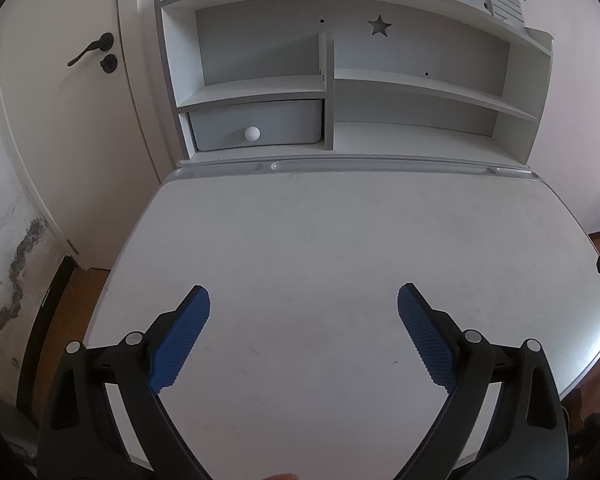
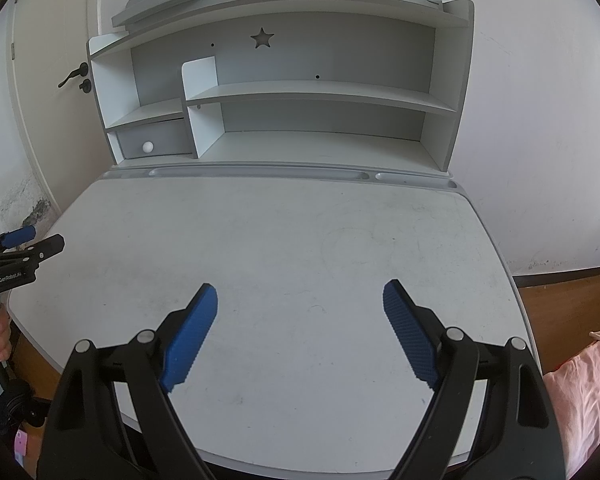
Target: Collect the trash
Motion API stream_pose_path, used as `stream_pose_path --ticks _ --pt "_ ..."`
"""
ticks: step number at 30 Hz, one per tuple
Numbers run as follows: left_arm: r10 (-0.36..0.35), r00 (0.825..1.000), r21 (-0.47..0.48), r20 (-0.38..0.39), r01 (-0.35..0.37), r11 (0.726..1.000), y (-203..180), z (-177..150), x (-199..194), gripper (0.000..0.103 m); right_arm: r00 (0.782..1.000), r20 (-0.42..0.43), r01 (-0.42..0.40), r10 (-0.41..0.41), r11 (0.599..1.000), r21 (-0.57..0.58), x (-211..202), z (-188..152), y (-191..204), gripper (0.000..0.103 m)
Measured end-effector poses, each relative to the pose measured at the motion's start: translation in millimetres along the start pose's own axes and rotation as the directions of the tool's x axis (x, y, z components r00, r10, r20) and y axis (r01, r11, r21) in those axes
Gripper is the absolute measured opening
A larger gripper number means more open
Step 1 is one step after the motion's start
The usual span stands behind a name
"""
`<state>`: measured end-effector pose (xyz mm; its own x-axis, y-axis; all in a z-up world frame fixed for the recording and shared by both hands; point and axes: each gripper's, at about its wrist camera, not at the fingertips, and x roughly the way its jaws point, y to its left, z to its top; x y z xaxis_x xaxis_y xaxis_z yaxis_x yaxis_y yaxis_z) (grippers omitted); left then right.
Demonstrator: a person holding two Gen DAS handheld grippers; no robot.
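No trash shows in either view. My left gripper [image 1: 303, 300] is open and empty, held above the near part of the white desk top [image 1: 340, 240]. My right gripper [image 2: 300, 294] is open and empty above the same desk top [image 2: 300, 232]. The left gripper also shows in the right wrist view [image 2: 28, 246] at the desk's left edge, held in a hand; its jaws look apart there.
A white shelf unit [image 1: 380, 80] stands at the desk's back, with a grey drawer with a white knob [image 1: 252, 133]. A grey groove [image 2: 260, 172] runs along the desk's back edge. A white door [image 1: 60, 120] is left. A pink cloth [image 2: 588, 380] lies right.
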<state>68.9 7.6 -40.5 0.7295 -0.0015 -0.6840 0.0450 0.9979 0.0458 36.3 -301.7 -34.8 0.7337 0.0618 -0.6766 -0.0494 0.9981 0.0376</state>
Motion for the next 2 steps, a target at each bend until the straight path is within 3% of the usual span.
stream_pose_path --ticks 2 --pt "-0.002 1.000 0.001 -0.001 0.002 1.000 -0.5 -0.4 -0.2 0.092 1.000 -0.001 0.000 0.000 1.000 0.000 0.2 0.2 -0.8 0.082"
